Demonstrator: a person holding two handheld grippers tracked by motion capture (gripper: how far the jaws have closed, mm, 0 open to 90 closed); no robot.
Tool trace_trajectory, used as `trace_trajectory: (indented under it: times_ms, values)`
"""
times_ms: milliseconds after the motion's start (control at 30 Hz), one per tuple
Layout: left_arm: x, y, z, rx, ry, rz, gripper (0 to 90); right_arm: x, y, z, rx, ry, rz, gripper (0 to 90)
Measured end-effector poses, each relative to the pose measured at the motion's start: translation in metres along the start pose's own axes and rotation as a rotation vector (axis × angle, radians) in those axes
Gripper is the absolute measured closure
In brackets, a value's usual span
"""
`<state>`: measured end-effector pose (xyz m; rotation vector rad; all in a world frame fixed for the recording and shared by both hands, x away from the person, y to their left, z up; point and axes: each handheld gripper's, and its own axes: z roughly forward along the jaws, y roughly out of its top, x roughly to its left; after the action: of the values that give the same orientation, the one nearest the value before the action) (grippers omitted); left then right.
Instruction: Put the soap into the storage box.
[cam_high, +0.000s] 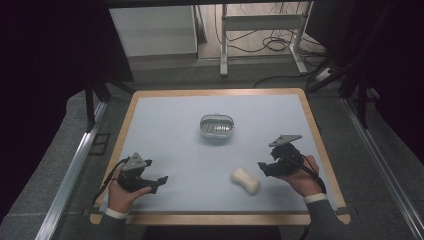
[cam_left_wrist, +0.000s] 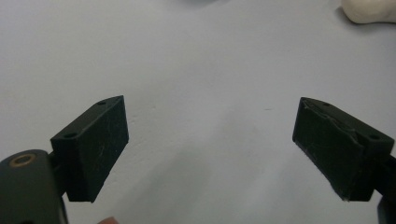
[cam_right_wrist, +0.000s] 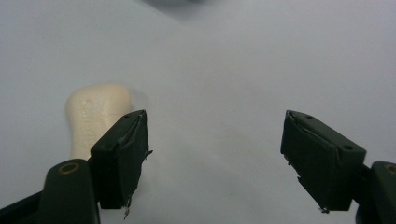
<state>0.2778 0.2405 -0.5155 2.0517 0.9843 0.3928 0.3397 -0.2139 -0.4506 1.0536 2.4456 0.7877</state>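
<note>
Holding my right gripper (cam_high: 266, 167) with jaws apart and empty at lower right, beside the cream waisted soap bar (cam_high: 245, 180) lying lower centre on the pale blue table (cam_high: 170, 120), my left gripper (cam_high: 161, 182) gaping at lower left.

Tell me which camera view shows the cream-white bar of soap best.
The high view: the whole cream-white, waisted bar of soap lies on the pale blue table top, apart from both grippers. The right gripper view has it close but partly behind a jaw; the left gripper view catches its edge.
</note>
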Motion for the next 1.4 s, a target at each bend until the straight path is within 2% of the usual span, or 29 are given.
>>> trace_trajectory:
  times_ms: [300,333,467,800,1400]
  values:
    - [-0.001,0.000,0.001,0.004,-0.001,0.002,11.1,0.014,0.011,0.006,0.058,0.044,-0.025,24.4]
    - [-0.002,0.000,0.002,0.008,-0.002,0.000,11.1,0.019,0.015,0.008,0.082,0.049,-0.043,24.7]
    - [-0.002,0.000,0.002,0.008,-0.003,0.001,11.1,0.028,0.021,0.010,0.111,0.071,-0.065,25.8]
    - [-0.003,-0.001,0.003,0.007,-0.004,0.002,11.2,0.044,0.025,0.018,0.172,0.107,-0.091,28.8]
    - [-0.004,0.000,0.003,0.010,-0.006,0.011,11.2,0.064,0.025,0.039,0.291,0.128,-0.125,32.7]
